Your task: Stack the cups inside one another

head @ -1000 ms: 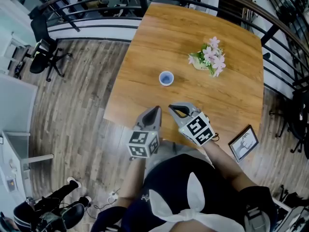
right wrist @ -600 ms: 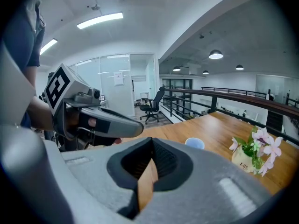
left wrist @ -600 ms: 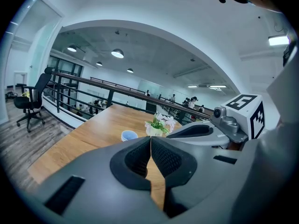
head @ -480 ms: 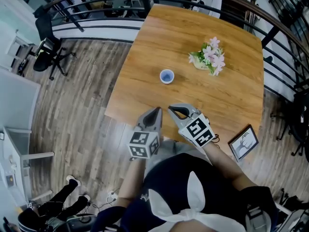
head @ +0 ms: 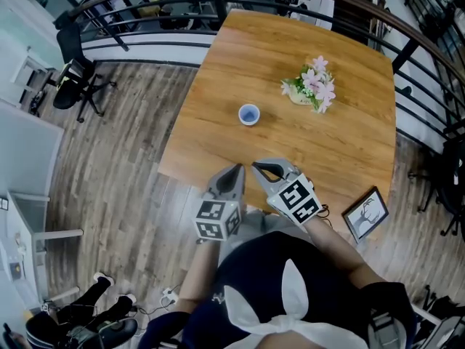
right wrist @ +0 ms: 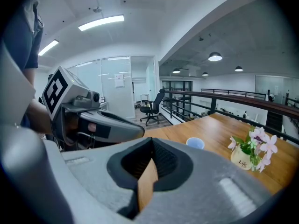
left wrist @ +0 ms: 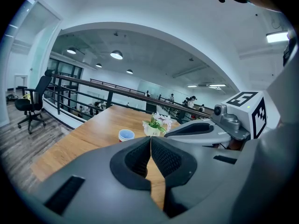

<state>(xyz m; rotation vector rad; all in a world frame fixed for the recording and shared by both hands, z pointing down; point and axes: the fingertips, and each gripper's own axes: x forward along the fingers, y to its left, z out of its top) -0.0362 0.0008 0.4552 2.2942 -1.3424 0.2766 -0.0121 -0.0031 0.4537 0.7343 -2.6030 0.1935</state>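
cup [head: 249, 114] sits alone on the wooden table [head: 349, 144], left of the flower pot [head: 311, 87] and apart from it. it looks small, white-rimmed and pale blue inside. i cannot tell whether it is one cup or several nested. its lower wall is cut off behind my jaws in both gripper views. it stands upright, mouth up, long axis vertical. left gripper [head: 237, 168] and right gripper [head: 256, 166], well short of it, are both clenched on nothing.
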